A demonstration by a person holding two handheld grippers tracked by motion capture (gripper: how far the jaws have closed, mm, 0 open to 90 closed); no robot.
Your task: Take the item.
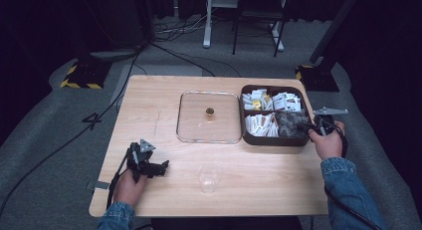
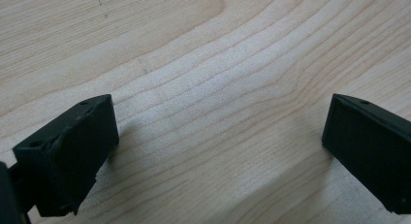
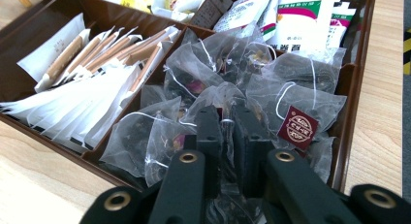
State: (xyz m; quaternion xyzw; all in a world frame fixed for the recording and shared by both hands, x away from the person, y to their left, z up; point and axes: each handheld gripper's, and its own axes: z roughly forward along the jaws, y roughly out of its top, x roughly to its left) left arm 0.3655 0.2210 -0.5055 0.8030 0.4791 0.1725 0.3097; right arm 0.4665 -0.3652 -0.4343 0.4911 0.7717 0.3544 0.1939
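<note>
1. The right gripper [image 1: 304, 125] reaches into the brown divided box [image 1: 272, 140] at the right side of the wooden table [image 1: 259, 180], over the box's near right compartment.
2. In the right gripper view, the right gripper [image 3: 227, 118] has its two black jaws drawn nearly together down among the clear mesh tea bags [image 3: 295, 73] that fill that compartment.
3. A thin bit of string or mesh seems to sit in the narrow gap between the jaws, so they look closed on a tea bag [image 3: 220, 100], though the clutter of overlapping bags makes it hard to be sure which one.
4. A dark red paper tag [image 3: 297, 127] on a white string lies just right of the jaws, on top of the bags.
5. The compartment to the left of the tea bags holds white paper sachets [image 3: 87, 88]; the far compartments hold printed packets [image 3: 300, 15].
6. The left gripper [image 1: 164, 165] rests low over the table's near left part, well apart from the box.
7. In the left gripper view, its jaws stand wide apart with bare wood [image 2: 213, 112] between them.
8. A clear plastic cup [image 1: 208, 178] stands upright near the front edge, between the two hands.
9. A clear square lid [image 1: 209, 118] with a small knob [image 1: 210, 111] lies flat just left of the box.
</note>
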